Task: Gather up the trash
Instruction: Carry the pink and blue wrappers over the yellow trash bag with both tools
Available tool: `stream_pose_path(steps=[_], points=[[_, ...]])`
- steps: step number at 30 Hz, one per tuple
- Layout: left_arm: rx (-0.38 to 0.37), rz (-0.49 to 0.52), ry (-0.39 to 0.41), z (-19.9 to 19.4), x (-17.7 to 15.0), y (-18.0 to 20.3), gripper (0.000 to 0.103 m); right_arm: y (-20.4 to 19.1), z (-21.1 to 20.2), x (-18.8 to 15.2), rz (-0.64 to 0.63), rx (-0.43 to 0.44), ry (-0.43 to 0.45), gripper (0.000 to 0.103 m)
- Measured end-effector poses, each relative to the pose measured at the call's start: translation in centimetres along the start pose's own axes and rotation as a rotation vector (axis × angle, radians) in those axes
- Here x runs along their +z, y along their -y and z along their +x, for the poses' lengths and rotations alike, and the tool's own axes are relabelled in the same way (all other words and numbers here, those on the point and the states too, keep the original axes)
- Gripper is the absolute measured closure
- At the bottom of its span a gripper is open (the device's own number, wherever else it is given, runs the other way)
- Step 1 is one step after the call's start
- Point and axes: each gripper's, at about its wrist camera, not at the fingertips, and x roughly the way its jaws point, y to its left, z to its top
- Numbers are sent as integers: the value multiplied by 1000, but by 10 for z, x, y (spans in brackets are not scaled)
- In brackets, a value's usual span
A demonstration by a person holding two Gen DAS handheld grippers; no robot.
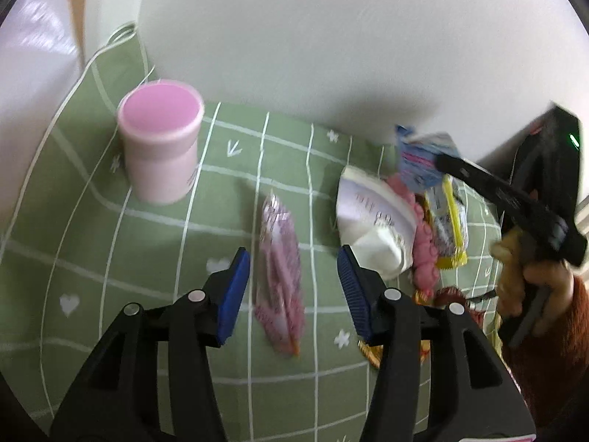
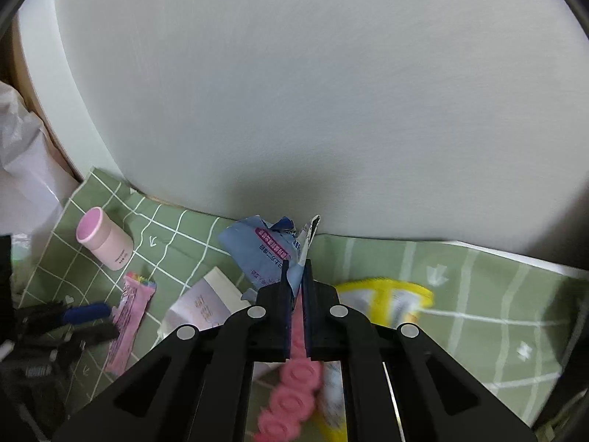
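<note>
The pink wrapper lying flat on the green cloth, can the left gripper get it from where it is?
Probably yes. The left gripper is open and the pink wrapper lies right between its fingers, flat on the green cloth. Nothing covers it, and the white box sits off to one side.

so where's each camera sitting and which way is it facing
Left wrist: on the left gripper, angled down at the green cloth; open jaws straddle a pink wrapper; a hand holds the right gripper.
Right wrist: on the right gripper, angled down toward the wall; jaws shut on a blue wrapper.
Shared: pink cup, pink wrapper, white box.
</note>
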Motion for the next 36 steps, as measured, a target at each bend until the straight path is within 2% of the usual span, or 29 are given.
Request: stream_pose_path(steps=[4, 6, 9, 10, 12, 19, 26, 33, 36], points=[[12, -21, -39, 15, 17, -1, 56, 13, -29, -11, 37, -43, 39, 97], [42, -5, -56, 22, 20, 1, 61, 22, -43, -20, 71, -55, 47, 97], [100, 28, -81, 29, 20, 7, 77, 28, -60, -33, 74, -91, 55, 97], [102, 31, -93, 31, 18, 7, 83, 28, -63, -36, 72, -101, 58, 97], [88, 37, -94, 31, 16, 9, 87, 33, -70, -43, 79, -125, 63, 97], [3, 75, -13, 7, 17, 37, 89, 52, -93, -64, 176, -166, 89, 97], [-85, 139, 59, -13, 31, 84, 89, 60, -124, -82, 204, -224, 118, 97], [-190, 273, 124, -33, 50, 147, 89, 73, -172, -92, 262, -309, 202, 97], [-259, 346, 158, -44, 54, 180, 89, 75, -196, -98, 273, -354, 235, 97]])
